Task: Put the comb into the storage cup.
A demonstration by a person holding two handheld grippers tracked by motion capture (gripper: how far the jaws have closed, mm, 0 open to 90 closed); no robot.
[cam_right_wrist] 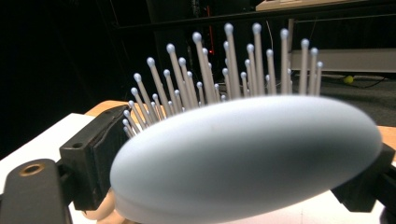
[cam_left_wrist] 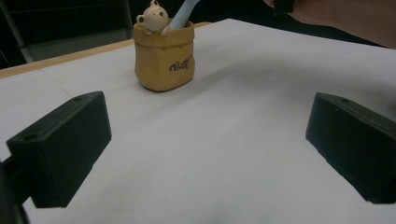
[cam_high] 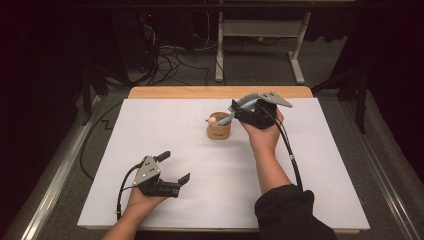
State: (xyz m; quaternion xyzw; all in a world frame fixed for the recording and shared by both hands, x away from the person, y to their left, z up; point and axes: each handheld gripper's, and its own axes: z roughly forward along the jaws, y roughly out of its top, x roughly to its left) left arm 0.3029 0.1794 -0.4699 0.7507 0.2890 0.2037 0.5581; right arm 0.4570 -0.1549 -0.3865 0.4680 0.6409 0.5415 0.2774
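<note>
Hairbrush (cam_right_wrist: 252,154), pale blue with ball-tipped bristles, is sitting between the jaws of my right gripper (cam_high: 239,109); its oval head is spanning the gap from one black jaw to the other, and the jaws are standing wide around it, gripping it by its sides. In the high view its handle is slanting down into the tan holder (cam_high: 219,129), which is standing upright near the far middle of the white table (cam_high: 320,165). A small bear figure (cam_left_wrist: 153,17) is peeking over the holder's rim, just beside the blue handle. My right hand (cam_high: 264,134) is resting to the right of the holder, wrapped around the gripper's body, with the cable trailing back along my forearm toward the dark sleeve (cam_high: 290,212).

My left gripper (cam_high: 174,167) is waiting low over the near left part of the table, well apart from the holder, its jaws spread wide with nothing but bare white surface between them. It is pointing toward the holder.
</note>
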